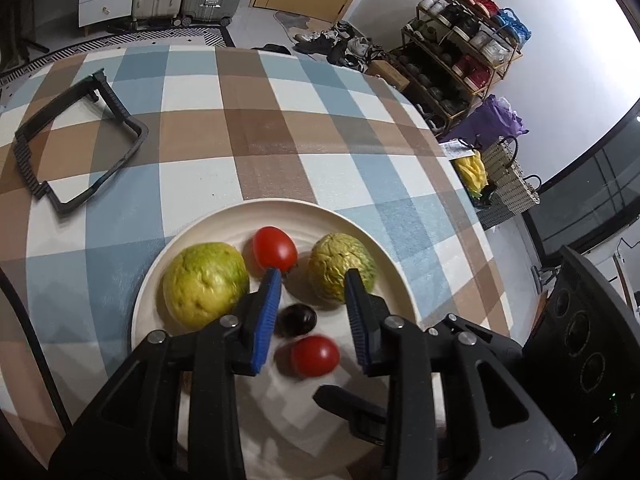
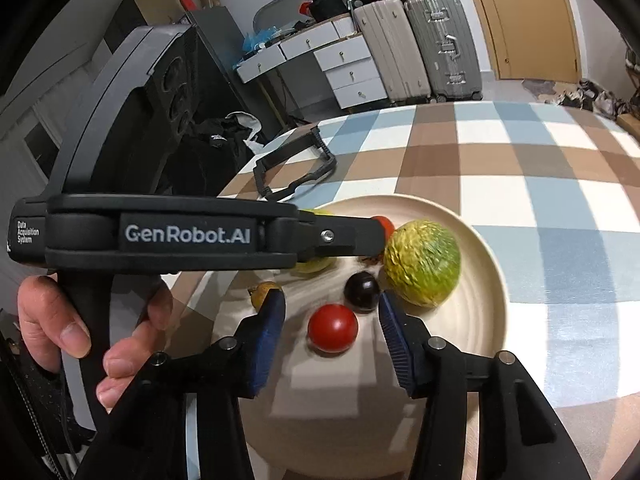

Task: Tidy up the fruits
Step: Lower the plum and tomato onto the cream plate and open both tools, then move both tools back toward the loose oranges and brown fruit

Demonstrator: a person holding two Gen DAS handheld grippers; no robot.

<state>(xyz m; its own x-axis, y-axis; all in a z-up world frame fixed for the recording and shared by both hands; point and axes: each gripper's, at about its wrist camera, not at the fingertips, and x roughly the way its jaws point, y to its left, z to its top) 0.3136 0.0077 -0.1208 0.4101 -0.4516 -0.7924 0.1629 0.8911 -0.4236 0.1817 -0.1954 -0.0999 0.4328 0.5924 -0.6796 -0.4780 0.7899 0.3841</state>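
A cream plate point(image 1: 168, 256) point(image 2: 488, 264) on the checked tablecloth holds two yellow-green fruits point(image 1: 204, 284) point(image 1: 340, 266), two red tomatoes point(image 1: 275, 249) point(image 1: 315, 356) and a dark plum point(image 1: 297, 320). My left gripper point(image 1: 310, 276) is open and empty, hovering over the plate with the plum and the near tomato between its fingers. My right gripper point(image 2: 332, 304) is open and empty, low over the plate, straddling the near tomato point(image 2: 333, 327) and the plum point(image 2: 362, 291). The wrinkled fruit point(image 2: 422, 266) lies right of it. The left gripper's body point(image 2: 192, 236) crosses the right wrist view and hides part of the other fruits.
A black rectangular frame point(image 1: 76, 140) point(image 2: 296, 168) lies on the table at the far left. A small yellowish fruit point(image 2: 264, 292) peeks by the right gripper's left finger. Suitcases, drawers, a shoe rack and baskets stand beyond the table's edges.
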